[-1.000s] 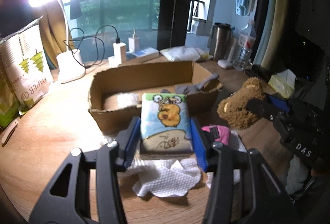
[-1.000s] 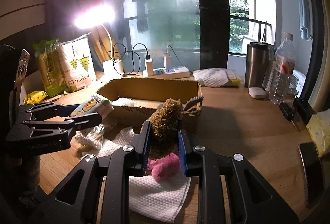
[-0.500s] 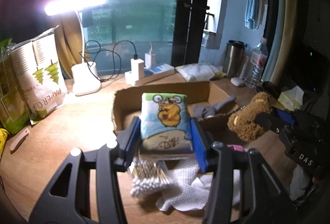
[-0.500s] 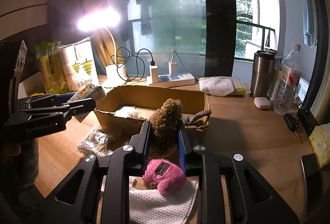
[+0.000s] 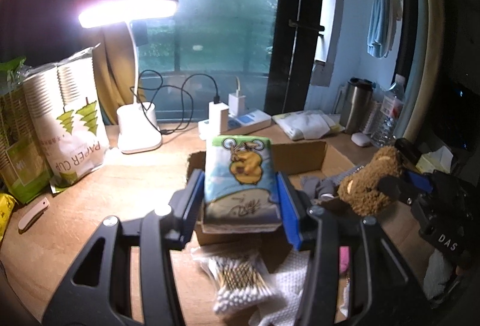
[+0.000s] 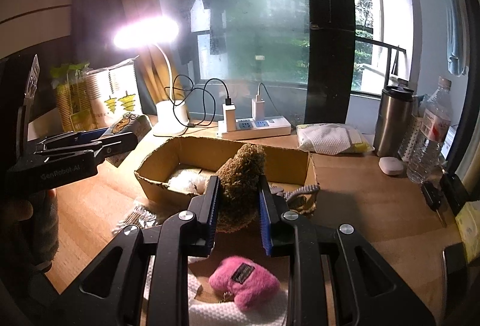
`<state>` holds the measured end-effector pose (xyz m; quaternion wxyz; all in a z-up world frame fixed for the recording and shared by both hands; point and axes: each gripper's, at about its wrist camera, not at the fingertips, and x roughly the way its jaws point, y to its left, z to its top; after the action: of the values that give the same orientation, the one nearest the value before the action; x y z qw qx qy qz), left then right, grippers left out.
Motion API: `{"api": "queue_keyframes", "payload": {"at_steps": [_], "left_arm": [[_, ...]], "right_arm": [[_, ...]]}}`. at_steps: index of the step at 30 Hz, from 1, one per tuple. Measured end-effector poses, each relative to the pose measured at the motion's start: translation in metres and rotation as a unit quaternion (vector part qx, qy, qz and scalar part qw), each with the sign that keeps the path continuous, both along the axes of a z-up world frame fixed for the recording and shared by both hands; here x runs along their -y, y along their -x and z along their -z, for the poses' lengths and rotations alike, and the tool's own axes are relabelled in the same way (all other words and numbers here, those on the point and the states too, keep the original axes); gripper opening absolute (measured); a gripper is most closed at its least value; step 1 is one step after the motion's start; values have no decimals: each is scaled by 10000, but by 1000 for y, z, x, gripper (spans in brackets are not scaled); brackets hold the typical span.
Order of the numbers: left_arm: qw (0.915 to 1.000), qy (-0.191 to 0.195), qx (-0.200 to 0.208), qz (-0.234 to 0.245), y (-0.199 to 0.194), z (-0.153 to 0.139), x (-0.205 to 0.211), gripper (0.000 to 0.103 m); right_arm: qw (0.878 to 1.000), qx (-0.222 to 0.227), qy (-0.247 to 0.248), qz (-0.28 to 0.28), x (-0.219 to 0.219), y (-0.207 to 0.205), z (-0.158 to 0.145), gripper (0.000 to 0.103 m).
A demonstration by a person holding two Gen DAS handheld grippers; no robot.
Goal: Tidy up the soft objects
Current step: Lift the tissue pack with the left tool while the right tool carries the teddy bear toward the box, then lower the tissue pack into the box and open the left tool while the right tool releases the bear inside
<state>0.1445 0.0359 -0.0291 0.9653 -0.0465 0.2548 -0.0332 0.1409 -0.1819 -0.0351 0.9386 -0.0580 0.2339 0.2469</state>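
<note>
My left gripper [image 5: 241, 194] is shut on a tissue pack [image 5: 241, 179] printed with a cartoon bear, held above the near left of the open cardboard box [image 5: 300, 152]. My right gripper [image 6: 238, 200] is shut on a brown plush bear [image 6: 241, 176], held over the box's near wall [image 6: 156, 185]. The bear also shows in the left wrist view [image 5: 370, 179]. The tissue pack also shows in the right wrist view [image 6: 127, 123]. A grey soft item [image 5: 318, 186] and a white fluffy item [image 6: 186, 179] lie in the box. A pink plush pouch [image 6: 243, 282] lies on white paper towel [image 6: 216, 311].
A bag of cotton swabs [image 5: 240, 278] lies in front of the box. A lit desk lamp [image 5: 138, 128], paper cup packs [image 5: 75, 128], a power strip [image 6: 255, 128], a steel tumbler [image 6: 393, 122], a water bottle [image 6: 430, 128] and folded cloths [image 6: 330, 137] line the desk's back.
Both grippers have risen and moved toward the box with their loads. The cotton swabs and pink pouch, earlier hidden or close under them, now lie clear below.
</note>
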Motion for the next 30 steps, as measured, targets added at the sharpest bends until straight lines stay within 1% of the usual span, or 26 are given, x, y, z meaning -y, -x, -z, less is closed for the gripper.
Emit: {"api": "queue_keyframes", "payload": {"at_steps": [10,23,25,27,30], "left_arm": [[9999,113,95,-49,-18,6,-8,49],[9992,226,-283,-145,-44,35,-17,49],[9992,198,-328,-149,-47,38,-16,49],[9992,33,-328,-229,-49,42,-13,49],[9988,-94,-404,-262,-52,49,-10,49]], "right_arm": [[10000,-29,-21,-44,-15,-21,0,25],[9995,-200,11,-260,-36,-46,11,25],[9993,-237,7,-287,-38,-51,14,25],[9990,-301,11,-319,-41,-55,18,25],[9985,-411,29,-357,-45,-60,24,25]]}}
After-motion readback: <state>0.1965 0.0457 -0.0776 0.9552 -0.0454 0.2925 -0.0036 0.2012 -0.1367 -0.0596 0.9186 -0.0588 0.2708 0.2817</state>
